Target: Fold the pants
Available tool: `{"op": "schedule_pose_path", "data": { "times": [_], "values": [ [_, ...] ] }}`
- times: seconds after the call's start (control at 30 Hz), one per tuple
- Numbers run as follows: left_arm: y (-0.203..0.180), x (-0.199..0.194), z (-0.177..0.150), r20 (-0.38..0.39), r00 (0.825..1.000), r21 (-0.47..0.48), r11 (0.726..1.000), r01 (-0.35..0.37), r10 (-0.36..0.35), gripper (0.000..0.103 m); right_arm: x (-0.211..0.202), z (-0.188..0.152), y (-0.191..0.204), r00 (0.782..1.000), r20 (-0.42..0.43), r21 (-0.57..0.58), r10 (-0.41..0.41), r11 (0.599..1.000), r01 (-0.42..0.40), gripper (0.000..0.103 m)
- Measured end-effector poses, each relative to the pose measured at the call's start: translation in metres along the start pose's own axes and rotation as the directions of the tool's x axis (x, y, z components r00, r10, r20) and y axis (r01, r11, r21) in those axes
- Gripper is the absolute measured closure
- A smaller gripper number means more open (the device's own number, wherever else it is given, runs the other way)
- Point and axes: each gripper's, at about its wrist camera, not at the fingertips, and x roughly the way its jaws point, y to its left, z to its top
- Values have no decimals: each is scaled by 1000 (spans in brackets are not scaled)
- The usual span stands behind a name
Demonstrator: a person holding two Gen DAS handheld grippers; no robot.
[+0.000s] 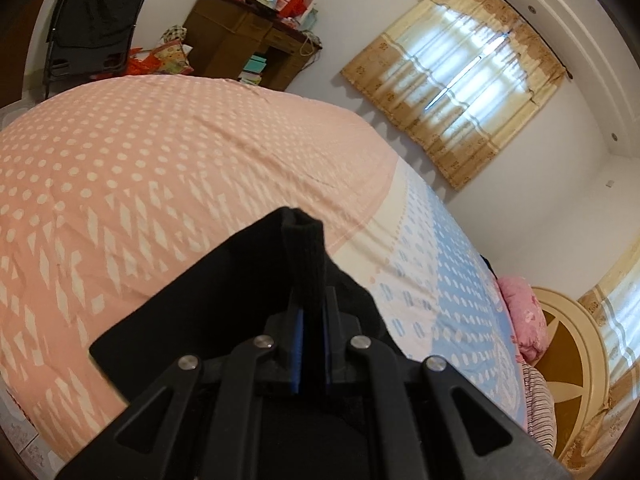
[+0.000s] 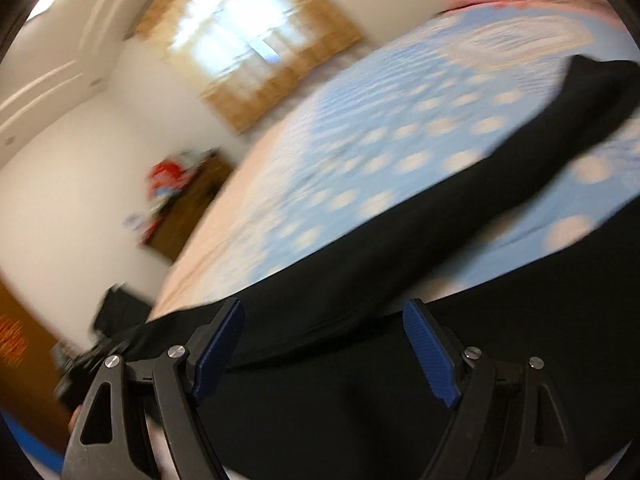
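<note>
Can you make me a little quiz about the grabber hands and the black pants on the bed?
1. True or false: the left gripper is pinching a bunched bit of the black pants.
2. How do the right gripper's jaws stand? A) wide apart B) squeezed tight C) hidden
3. Fill in: the pants lie on a bedspread that is pink with white spots in the left wrist view and ____ with white spots in the right wrist view.

Key: 1 true. 2 A, wide apart, with pants under them but not pinched. 3 blue.
</note>
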Motion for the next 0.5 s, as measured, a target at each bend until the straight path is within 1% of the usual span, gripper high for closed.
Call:
{"op": "schedule_pose_path", "data": {
  "times": [0.07,0.13,0.2,0.23,0.27,0.3,0.33,0.37,0.43,0.5],
  "values": [
    [5,2,-1,-8,1000,-16,1000,-14,13,95,-1,9,-17,999,17,56,-36,998,35,21],
    [8,3,-1,-14,1000,-24,999,-22,21,95,7,14,-26,1000,-5,95,-22,995,22,21],
    [8,4,-4,-19,999,-18,999,-36,35,94,14,21,-22,1000,-4,68,-20,997,20,25],
    [7,5,-6,-21,999,-15,999,-44,43,94,22,24,-16,1000,-24,44,-14,999,15,33],
    [8,6,-8,-22,998,-14,999,-52,51,94,28,25,-13,999,-46,30,-15,999,16,44],
    [7,8,-8,-23,998,-14,998,-60,60,94,37,25,-9,997,-74,16,-38,999,39,53],
    [7,9,-8,-25,998,-16,998,-64,64,94,43,25,-7,995,-81,3,-64,998,64,78],
    [8,11,-8,-31,997,-20,998,-67,66,94,48,25,-4,993,-81,-12,-88,996,88,94],
    [11,15,-7,-56,997,-47,997,-55,52,94,54,26,-3,991,-107,1,-74,997,75,95],
    [11,12,-3,-66,998,-62,998,-26,22,94,43,28,0,995,-86,-8,-49,999,48,96]
  ]
}}
